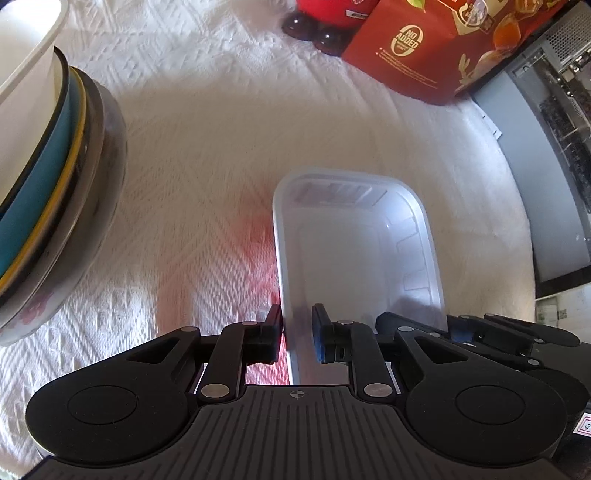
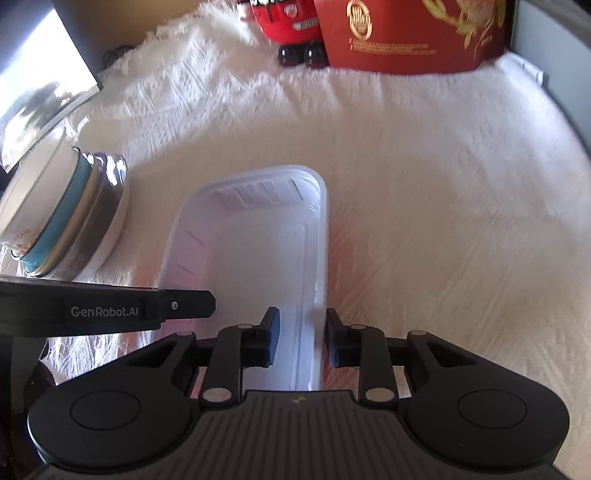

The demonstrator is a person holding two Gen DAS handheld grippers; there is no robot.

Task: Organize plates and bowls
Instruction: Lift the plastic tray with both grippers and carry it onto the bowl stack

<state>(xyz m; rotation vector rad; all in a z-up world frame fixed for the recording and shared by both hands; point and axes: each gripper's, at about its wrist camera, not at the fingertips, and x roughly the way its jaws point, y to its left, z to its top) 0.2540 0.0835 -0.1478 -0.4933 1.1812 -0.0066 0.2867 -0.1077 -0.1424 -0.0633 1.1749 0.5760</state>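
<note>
A translucent white rectangular plastic container (image 1: 354, 243) sits on the white textured cloth (image 1: 207, 155). My left gripper (image 1: 298, 334) straddles its left wall, one finger outside and one inside, with a small gap showing. My right gripper (image 2: 302, 338) straddles the container's (image 2: 251, 251) right wall the same way. The right gripper's fingers (image 1: 458, 328) show at the container's near right corner in the left wrist view. A nested stack of bowls (image 1: 55, 192), white and teal inside steel on a patterned white one, stands to the left; it also shows in the right wrist view (image 2: 62, 218).
A red carton (image 1: 417, 51) and a red toy vehicle (image 1: 325, 22) stand at the back of the cloth. The cloth's right edge (image 1: 491, 125) drops off beside grey equipment (image 1: 554, 147). A dark panel (image 2: 40, 96) stands at the far left in the right wrist view.
</note>
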